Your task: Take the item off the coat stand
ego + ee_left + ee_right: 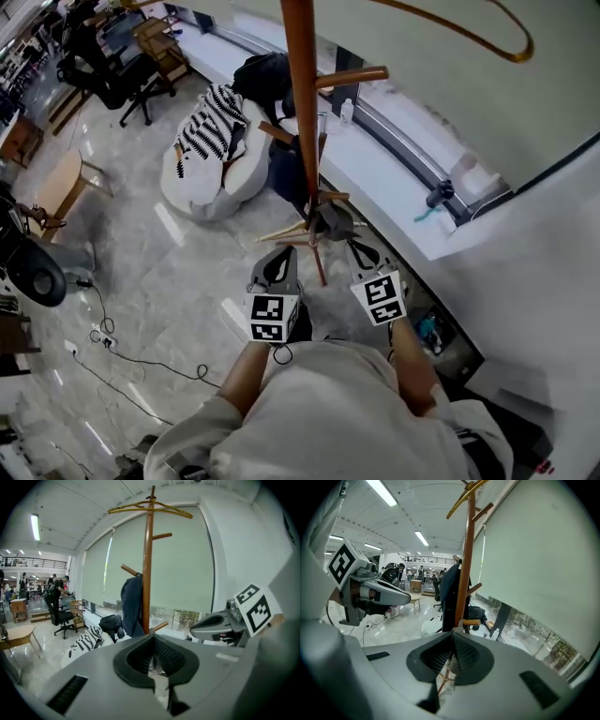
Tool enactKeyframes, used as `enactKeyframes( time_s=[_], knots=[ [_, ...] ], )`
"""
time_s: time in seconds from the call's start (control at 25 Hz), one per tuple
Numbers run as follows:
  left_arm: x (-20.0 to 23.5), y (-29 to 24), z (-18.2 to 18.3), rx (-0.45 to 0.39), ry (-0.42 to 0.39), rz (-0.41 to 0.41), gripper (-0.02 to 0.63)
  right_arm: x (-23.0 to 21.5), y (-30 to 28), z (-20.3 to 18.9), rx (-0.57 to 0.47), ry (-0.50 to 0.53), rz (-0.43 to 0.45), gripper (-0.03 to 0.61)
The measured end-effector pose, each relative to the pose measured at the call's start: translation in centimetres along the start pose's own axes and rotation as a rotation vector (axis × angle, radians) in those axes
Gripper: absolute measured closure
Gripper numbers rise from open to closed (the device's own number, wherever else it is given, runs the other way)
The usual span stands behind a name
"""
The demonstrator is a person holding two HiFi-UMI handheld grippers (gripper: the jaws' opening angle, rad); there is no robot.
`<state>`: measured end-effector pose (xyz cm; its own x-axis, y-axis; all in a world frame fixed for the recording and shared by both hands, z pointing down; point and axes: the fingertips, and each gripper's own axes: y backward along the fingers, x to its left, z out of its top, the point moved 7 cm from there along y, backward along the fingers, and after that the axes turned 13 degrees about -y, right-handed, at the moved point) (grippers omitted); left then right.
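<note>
A wooden coat stand (pixel 302 112) rises in front of me, with a dark blue jacket (pixel 284 169) hung on one of its pegs and a bare wooden hanger (pixel 487 37) at its top. The left gripper view shows the pole (pixel 148 564), the jacket (pixel 131 604) and the hanger (pixel 150 509). My left gripper (pixel 277 255) and right gripper (pixel 358 248) are held side by side, short of the stand and below the jacket. Both are shut on nothing, with their ribbed pads meeting at the tips. The right gripper view shows the jacket (pixel 451 595) beyond the jaws.
A white beanbag (pixel 202 183) with a striped cloth lies on the floor left of the stand, with a black bag (pixel 262 75) behind it. A white window ledge (pixel 394 178) runs along the right. An office chair (pixel 131 84), a round wooden table (pixel 56 187) and floor cables (pixel 112 347) are to the left.
</note>
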<state>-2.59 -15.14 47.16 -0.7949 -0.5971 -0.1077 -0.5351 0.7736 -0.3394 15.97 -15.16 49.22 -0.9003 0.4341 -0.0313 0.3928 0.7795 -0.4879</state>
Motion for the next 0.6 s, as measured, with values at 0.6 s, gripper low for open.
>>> enactKeyframes(
  time_s=[0.6],
  knots=[
    [4.8, -2.2, -5.6, 0.095, 0.081, 0.071, 0.606, -2.6, -9.6, -2.1, 0.234, 0.16, 0.018, 0.568]
  ],
)
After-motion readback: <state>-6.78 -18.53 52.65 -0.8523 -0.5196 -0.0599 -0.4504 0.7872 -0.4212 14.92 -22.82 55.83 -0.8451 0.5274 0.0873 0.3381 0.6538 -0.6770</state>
